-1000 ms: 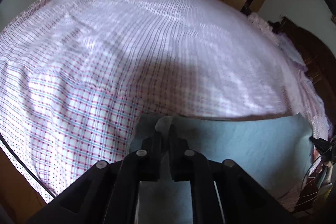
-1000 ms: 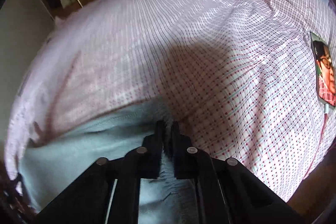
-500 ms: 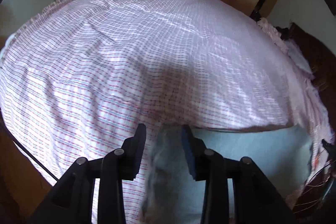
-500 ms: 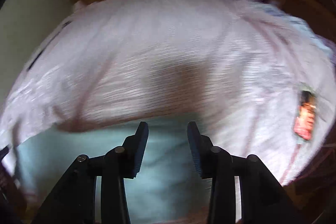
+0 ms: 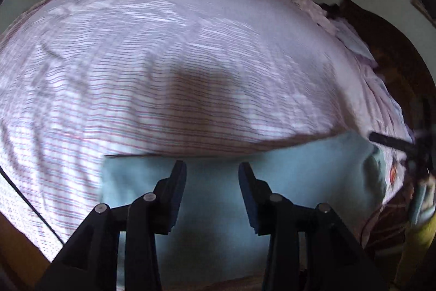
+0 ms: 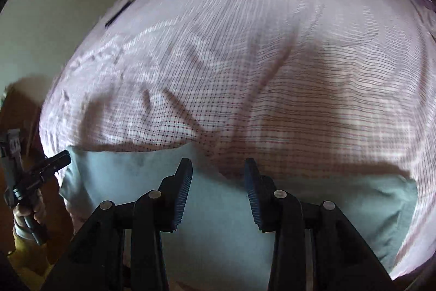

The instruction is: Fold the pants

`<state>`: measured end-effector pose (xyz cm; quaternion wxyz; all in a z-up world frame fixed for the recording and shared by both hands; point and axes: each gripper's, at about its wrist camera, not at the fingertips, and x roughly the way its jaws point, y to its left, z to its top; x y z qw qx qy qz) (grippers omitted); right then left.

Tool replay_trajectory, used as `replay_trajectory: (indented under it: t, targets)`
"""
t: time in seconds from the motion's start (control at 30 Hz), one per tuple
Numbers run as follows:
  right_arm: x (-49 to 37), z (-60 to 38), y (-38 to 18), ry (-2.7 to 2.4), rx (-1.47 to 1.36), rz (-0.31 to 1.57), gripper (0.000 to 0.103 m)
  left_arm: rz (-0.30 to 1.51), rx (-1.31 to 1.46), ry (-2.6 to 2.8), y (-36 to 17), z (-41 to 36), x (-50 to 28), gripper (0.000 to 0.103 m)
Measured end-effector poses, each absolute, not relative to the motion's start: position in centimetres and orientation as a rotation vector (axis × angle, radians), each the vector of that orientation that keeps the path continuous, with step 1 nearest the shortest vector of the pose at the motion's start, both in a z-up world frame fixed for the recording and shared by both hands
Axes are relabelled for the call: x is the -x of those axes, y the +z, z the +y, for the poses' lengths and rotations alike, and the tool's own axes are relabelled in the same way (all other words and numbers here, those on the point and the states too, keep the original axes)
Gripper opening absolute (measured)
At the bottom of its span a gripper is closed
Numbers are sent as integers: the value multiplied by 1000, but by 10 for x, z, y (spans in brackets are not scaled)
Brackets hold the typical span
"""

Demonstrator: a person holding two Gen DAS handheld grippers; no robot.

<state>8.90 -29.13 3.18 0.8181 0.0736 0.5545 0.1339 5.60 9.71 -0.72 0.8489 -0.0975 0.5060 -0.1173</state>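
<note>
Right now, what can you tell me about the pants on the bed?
The pants are pale blue-grey, of soft plain cloth, and lie flat on the pink checked bedsheet near its front edge, with a straight far edge and rounded corners. They look already folded into a wide block, though motion blur hides the seams. Both the left tongs and the right tongs hover open above them, gripping nothing.
</note>
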Motion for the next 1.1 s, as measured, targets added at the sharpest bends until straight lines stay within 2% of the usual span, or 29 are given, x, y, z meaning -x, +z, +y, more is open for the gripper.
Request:
replay_trajectory:
  t: [0.3,0.5,0.63,0.7,0.77,0.9,1.1]
  targets:
    - [-114,-286,8,380,-109,1348,32,1101,168,-343,-18,54,-53,42]
    - [-126,-279,-9,512,-181,1460,32,1140,151,-350,-35,44,-56,42]
    - [-128,-270,-15,579,-151,1482,32,1154,150,-348,-43,41,-55,42]
    - [-125,-266,-15,606,-120,1468,26,1156,137,-342,-45,40,-54,42]
    - [-118,-264,-11,620,-71,1425,14,1157,129,-339,-46,39,-53,42]
    - [-91,-267,9,655,-35,1269,1,1159,127,-335,-48,38,-52,42]
    - [-53,-266,33,746,3,1107,0,1172,144,-344,-51,34,-49,42]
